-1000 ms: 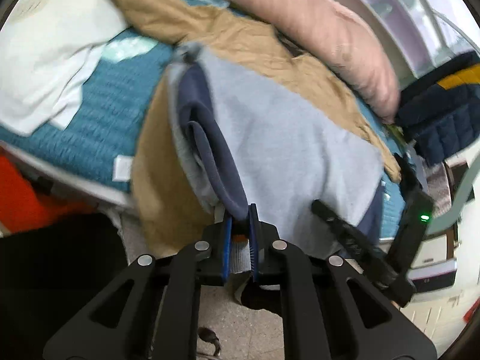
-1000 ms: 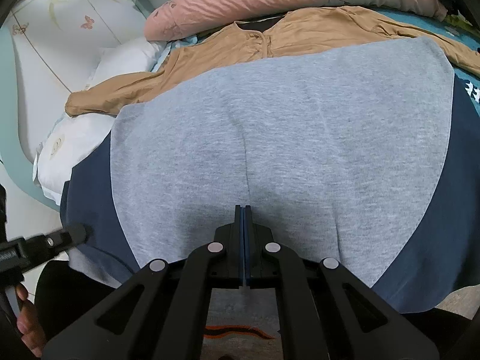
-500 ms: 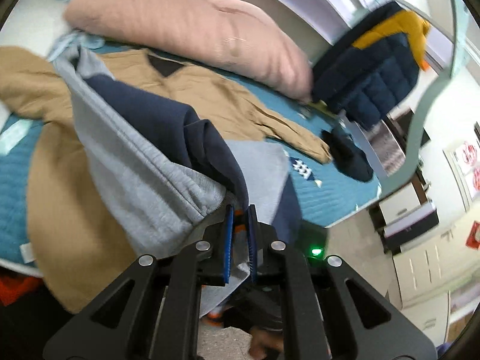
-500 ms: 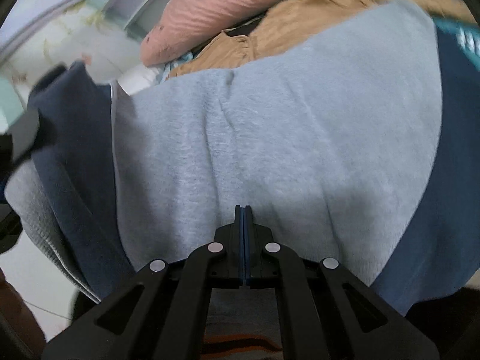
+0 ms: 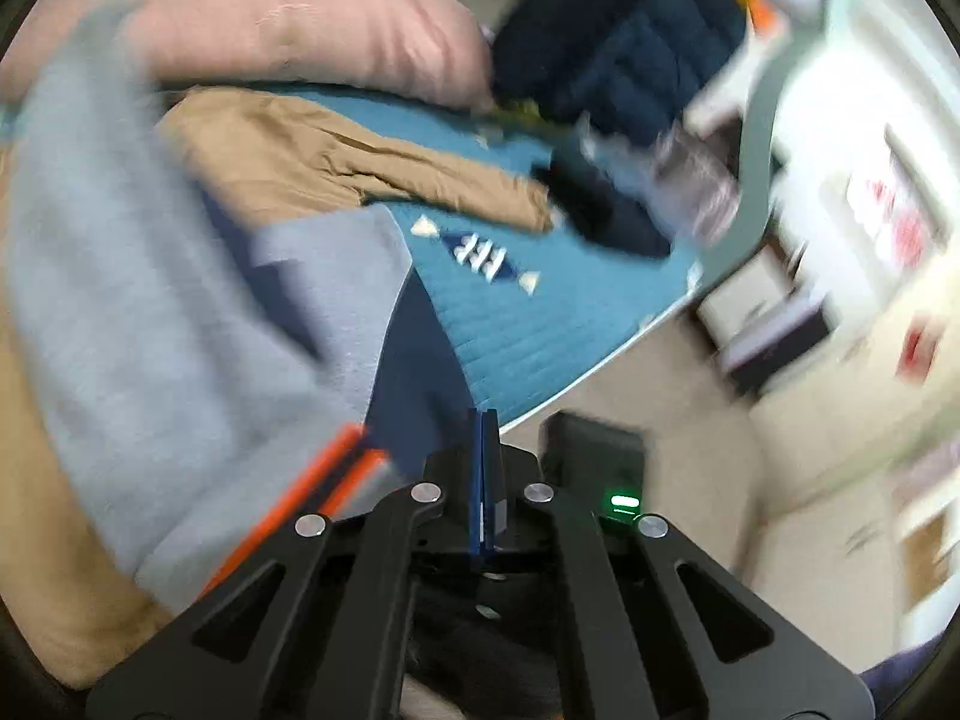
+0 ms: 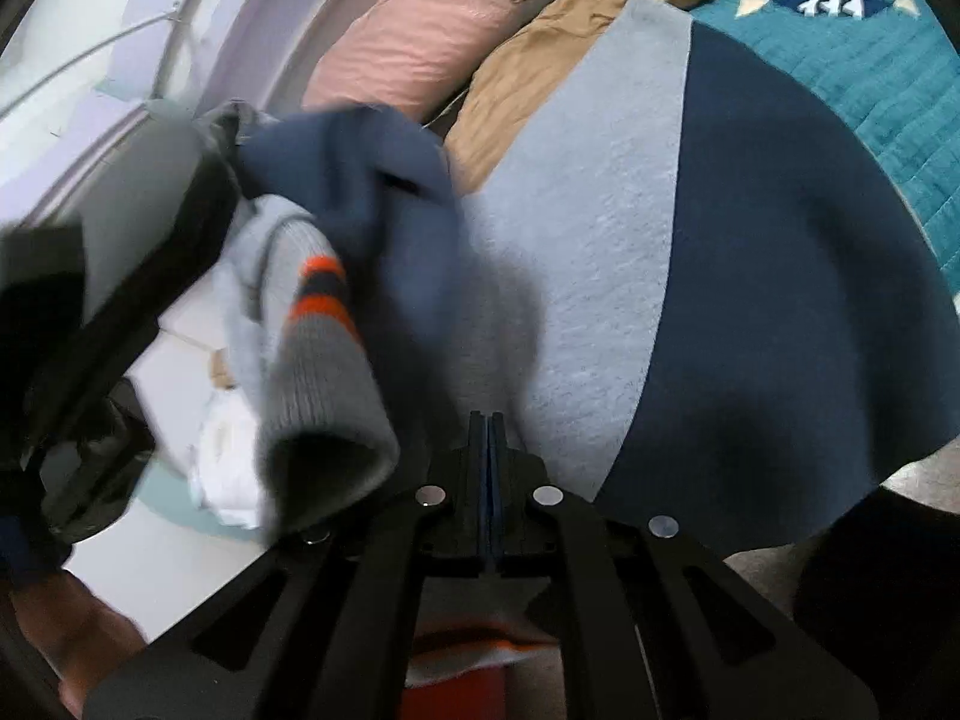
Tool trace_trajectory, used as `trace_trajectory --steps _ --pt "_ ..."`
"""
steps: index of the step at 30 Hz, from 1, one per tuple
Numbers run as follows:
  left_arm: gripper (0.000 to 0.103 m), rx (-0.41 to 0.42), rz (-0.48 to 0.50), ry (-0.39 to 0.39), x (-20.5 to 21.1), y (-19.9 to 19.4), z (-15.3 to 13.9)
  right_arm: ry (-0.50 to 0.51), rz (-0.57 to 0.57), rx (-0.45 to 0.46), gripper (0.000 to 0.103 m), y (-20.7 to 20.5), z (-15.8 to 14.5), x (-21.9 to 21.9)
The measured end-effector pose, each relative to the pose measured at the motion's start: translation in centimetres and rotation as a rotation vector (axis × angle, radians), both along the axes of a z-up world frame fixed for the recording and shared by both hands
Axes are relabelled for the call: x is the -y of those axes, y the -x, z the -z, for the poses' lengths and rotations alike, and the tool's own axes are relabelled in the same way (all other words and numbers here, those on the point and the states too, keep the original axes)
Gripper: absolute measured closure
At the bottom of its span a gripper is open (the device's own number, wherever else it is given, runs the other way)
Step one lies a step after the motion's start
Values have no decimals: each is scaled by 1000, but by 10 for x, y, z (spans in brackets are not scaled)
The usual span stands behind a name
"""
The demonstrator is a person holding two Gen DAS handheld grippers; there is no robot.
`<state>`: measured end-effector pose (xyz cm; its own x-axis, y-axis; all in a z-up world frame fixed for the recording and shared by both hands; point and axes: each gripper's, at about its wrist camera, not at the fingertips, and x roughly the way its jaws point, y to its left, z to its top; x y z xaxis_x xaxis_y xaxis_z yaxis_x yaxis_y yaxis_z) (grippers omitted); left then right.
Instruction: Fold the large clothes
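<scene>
We work over the bed (image 5: 540,324), whose teal quilt carries a pink pillow (image 5: 300,30) at the far side and a tan garment (image 6: 528,54) spread beneath our piece. On top lies the sweatshirt (image 6: 600,252), grey in the body and navy at the sides, its hem hanging off the near edge of the bed toward us.

What has changed is the sleeve (image 6: 324,372). A second ago the left tool (image 5: 483,468) pinched that sleeve out at the garment's left side; half a second ago it was lifting it across; now the grey cuff with orange and navy stripes sits in over the body, in front of the right tool (image 6: 487,480). In the left view the left tool's blades stand together with no cloth visible between them, and the orange stripes lie just beside it to the left, so we judge that the sleeve has been let go. That view is blurred, so the release is a reading, not a certainty.

The right tool's blades are together too. The hem lies right at them, yet whether they pinch it we cannot tell.

For the task, we judge one sleeve is now folded inward; the other navy side lies flat and looks like the next part.
</scene>
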<state>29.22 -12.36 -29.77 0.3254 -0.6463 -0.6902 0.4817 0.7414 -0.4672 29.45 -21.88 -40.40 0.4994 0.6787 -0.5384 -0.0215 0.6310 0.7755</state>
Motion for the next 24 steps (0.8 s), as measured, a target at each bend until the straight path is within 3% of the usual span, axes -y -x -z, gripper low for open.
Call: trace_trajectory --steps 1,2,3,5,7,8,11,14,16,18,22,24 --pt "103 -31 5 1 2 -4 8 -50 -2 -28 102 -3 5 5" --pt "103 -126 2 33 1 -11 22 -40 6 -39 102 -6 8 8" --pt "103 -129 -4 38 -3 -10 25 26 -14 -38 101 -10 7 5" --pt "103 -55 -13 -12 -9 3 14 23 -46 -43 101 -16 8 2" --pt "103 13 -90 9 -40 20 -8 67 -77 -36 101 -20 4 -5" --pt "96 30 -133 -13 -55 26 -14 90 -97 -24 101 -21 1 -11" --pt "42 46 -329 -91 -113 31 -17 188 -137 -4 101 -24 -5 -30" --pt "42 -3 -523 -96 -180 37 -4 274 -148 12 101 -29 -11 -41" --pt "39 -65 -669 -60 -228 40 14 350 -173 37 102 -22 -16 -50" --pt "39 -142 -732 -29 -260 39 31 399 -192 61 102 -17 -18 -57" --pt "36 -203 -842 18 -315 22 54 455 -195 75 102 -20 -16 -62" --pt "33 -162 -860 26 -327 7 51 473 -194 83 102 -22 -19 -65"
